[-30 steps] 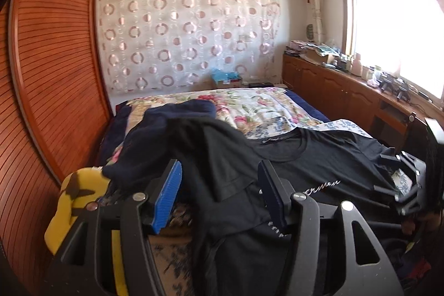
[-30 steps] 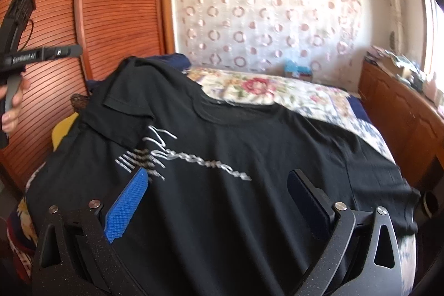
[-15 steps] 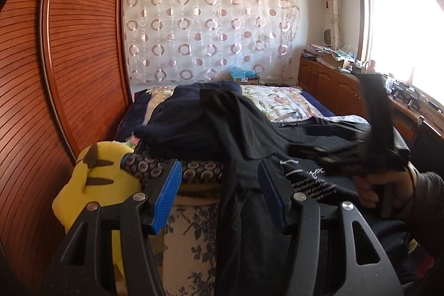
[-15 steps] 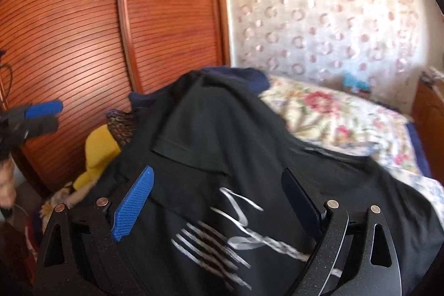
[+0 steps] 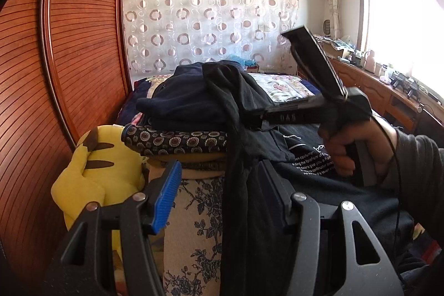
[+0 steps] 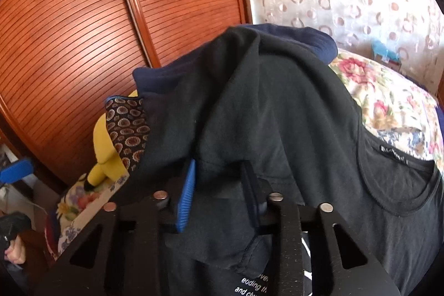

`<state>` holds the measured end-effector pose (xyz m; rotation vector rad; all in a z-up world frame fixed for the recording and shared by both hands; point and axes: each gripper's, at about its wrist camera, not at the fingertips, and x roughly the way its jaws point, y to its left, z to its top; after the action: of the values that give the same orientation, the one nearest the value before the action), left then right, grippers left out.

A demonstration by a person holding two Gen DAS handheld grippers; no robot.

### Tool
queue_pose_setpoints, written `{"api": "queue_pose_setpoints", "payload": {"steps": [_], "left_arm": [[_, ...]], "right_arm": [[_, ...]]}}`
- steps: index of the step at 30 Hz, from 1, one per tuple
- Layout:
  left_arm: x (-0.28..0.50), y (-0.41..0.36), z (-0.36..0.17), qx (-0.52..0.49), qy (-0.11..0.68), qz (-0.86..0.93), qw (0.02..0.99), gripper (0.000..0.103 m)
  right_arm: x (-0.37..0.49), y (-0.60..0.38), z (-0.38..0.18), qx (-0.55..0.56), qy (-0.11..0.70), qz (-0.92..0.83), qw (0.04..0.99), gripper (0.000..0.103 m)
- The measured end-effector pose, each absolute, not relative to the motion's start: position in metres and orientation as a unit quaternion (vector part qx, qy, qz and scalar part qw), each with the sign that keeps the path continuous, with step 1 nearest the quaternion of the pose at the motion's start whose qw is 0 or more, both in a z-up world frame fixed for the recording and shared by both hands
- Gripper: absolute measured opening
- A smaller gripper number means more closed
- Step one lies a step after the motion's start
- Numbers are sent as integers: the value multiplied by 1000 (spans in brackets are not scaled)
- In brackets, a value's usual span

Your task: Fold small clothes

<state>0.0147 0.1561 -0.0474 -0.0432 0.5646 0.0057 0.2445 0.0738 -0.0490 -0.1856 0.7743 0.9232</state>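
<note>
A black T-shirt [image 6: 305, 129] with white print lies over the bed and over a stack of folded clothes. My right gripper [image 6: 219, 185] has its jaws narrowed around a fold of the shirt's sleeve area, with cloth between the pads. In the left wrist view the right gripper's body and the hand that holds it [image 5: 341, 140] reach across the shirt [image 5: 319, 171]. My left gripper [image 5: 219, 185] is open, and a hanging edge of the black shirt [image 5: 236, 157] drapes between its fingers without being pinched.
A navy garment [image 5: 183, 99] and a dark patterned cloth [image 5: 172, 140] are stacked at the bed's left. A yellow plush toy [image 5: 91, 174] sits beside the wooden sliding wardrobe [image 5: 69, 46]. A floral bedspread [image 6: 388, 107] lies behind. Wooden cabinets [image 5: 388, 90] stand under the window.
My right gripper moved left and forward onto the shirt's sleeve and narrowed its jaws on the cloth. My left gripper shifted left, and the shirt's edge now hangs between its fingers.
</note>
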Motion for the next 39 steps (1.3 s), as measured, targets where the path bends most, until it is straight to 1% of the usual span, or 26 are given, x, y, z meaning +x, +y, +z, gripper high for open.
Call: {"api": "queue_pose_setpoints", "payload": {"steps": [2,3,11,16,17,18,19,21,32,37,39], "left_arm": [[15,156,-49,-24,281,0,959,57],[15,155,-50,-24,281,-1,959,57],[18,142,-58,-29,288,-17,957,57],[23,135,-59,-24,292,-23,956,57],[24,134,-58,-24,292,-24,956,57],[26,133,-58,-25,291,-25,956,57],[26,132,-57,-26,290,-27,956,57],[29,130,-56,-28,289,-30,956,57],[53,86,-58,-14,295,-53,954,57],[64,64,-57,-8,295,-69,953,57],[68,54,-60,-8,299,-77,951,57]], "right_arm": [[246,72,-43,-92,356,427,826,6],[248,71,-40,-94,350,424,830,5],[296,49,-16,-121,317,309,888,4],[326,38,-13,-128,321,255,903,4],[328,37,-13,-130,322,252,903,8],[330,37,-13,-133,323,253,902,24],[329,35,-13,-134,323,257,901,30],[317,29,-9,-126,308,271,903,30],[253,-28,0,-119,286,310,899,32],[232,-73,2,-112,279,305,904,38],[226,-93,1,-105,282,301,905,44]]}}
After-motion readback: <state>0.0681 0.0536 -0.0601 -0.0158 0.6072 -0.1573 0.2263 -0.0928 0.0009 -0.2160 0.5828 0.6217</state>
